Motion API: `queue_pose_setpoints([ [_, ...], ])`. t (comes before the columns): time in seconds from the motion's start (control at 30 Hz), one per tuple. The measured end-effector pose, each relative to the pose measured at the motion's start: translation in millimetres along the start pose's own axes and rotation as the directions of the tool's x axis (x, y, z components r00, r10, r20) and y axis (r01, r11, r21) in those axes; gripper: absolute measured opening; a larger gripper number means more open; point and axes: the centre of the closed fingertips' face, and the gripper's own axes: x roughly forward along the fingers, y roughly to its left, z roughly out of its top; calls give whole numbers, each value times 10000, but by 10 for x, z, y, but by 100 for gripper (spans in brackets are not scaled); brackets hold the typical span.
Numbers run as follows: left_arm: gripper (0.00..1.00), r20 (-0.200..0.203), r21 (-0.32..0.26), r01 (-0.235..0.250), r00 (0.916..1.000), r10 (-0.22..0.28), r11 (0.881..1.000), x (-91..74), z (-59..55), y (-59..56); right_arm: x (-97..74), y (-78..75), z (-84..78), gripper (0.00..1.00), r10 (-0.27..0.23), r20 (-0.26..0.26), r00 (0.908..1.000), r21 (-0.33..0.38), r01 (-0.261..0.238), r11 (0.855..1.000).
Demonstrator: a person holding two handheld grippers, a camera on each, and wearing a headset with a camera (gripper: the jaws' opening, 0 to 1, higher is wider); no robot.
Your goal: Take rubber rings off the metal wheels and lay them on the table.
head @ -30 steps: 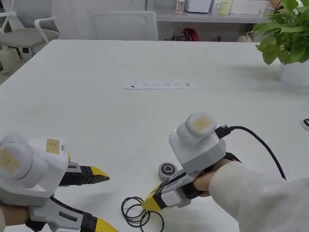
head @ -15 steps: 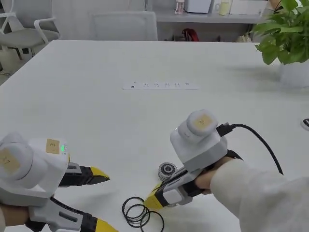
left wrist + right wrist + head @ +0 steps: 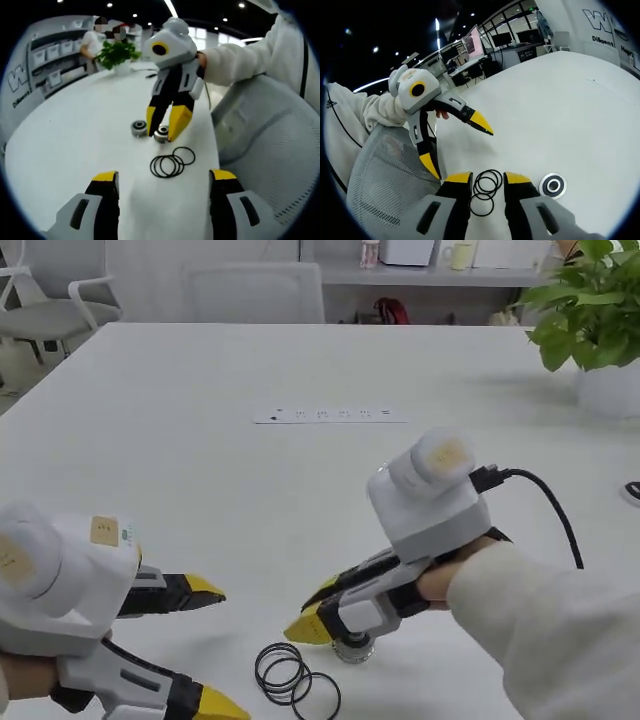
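Several black rubber rings (image 3: pixel 290 677) lie loose in a small overlapping pile near the table's front edge. My right gripper (image 3: pixel 312 610) hovers just above and right of them, jaws a little apart with nothing between them. A metal wheel (image 3: pixel 350 646) sits on the table under it. The left gripper view shows that gripper (image 3: pixel 162 127) from the front, with a wheel (image 3: pixel 161 134) low between its tips, a second wheel (image 3: pixel 139 128) beside it and the rings (image 3: pixel 170 163) nearer. My left gripper (image 3: pixel 217 648) is wide open, left of the rings. In the right gripper view the rings (image 3: pixel 485 188) lie between its jaws and one wheel (image 3: pixel 552 185) lies to the right.
A white power strip (image 3: pixel 330 416) lies mid-table. A potted plant (image 3: pixel 590 315) stands at the far right. A black cable (image 3: pixel 548 512) trails from the right gripper. Chairs stand beyond the table's far edge. A grey mesh chair (image 3: pixel 270 140) is beside the table's near edge.
The right gripper has risen and tipped up over the rings. The wheel seen beside it before is now behind it, and a wheel shows under its jaws. The left gripper has hardly moved.
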Motion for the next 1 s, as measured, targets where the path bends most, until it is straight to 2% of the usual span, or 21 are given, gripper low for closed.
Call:
queue_pose_setpoints([
  [0.2, 78, 235, -73, -236, 9994, 237, 9997, -164, 92, 40, -159, -12, 144, 36, -111, 575, 9983, -7, 111, 9999],
  [0.4, 82, 164, -47, -428, 9989, 429, 9991, -269, 35, -11, -300, 126, 284, 48, -24, 1165, 9932, -340, 64, 9994],
  [0.57, 83, 125, -75, -504, 9986, 504, 9987, -300, 1, -29, -431, 225, 339, 56, -88, 1385, 9903, -769, 197, 9968],
  [0.7, 84, 142, -90, -545, 9984, 546, 9985, -333, -4, -26, -580, 264, 343, 63, -276, 1566, 9873, -1109, 453, 9928],
  [1.0, 86, 179, -219, -536, 9984, 540, 9983, -409, -61, -59, -983, 158, 218, 78, -1093, 2143, 9706, -1246, 1382, 9825],
])
